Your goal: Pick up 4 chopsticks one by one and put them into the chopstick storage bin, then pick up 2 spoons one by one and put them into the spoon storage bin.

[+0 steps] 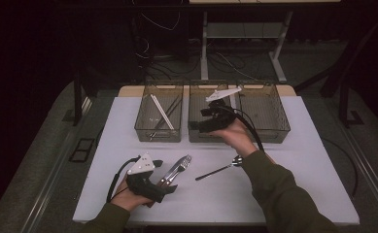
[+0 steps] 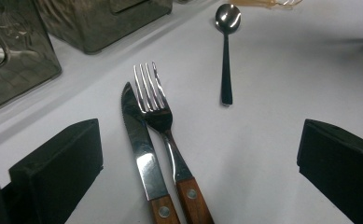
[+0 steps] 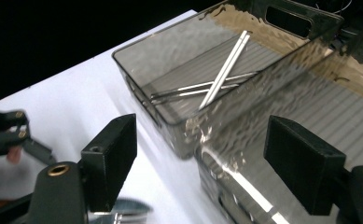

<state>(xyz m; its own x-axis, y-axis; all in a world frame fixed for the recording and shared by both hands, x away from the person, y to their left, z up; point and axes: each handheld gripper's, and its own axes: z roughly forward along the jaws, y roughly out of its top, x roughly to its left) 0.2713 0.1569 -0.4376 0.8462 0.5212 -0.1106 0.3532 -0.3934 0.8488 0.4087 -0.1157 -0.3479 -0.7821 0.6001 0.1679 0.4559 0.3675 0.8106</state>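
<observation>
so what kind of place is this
Probably a lab or recording setup, not a kitchen: a white table with three smoky plastic bins, cutlery such as a fork laid out, and cables among desk legs on the floor behind.

On the table (image 1: 293,194) I see three bins across the far edge, the left bin (image 1: 158,131) holding chopsticks (image 1: 161,110), while nearer me a knife (image 2: 142,149) lies just left of a fork (image 2: 163,121), with a spoon (image 1: 220,169) apart to their right.
</observation>
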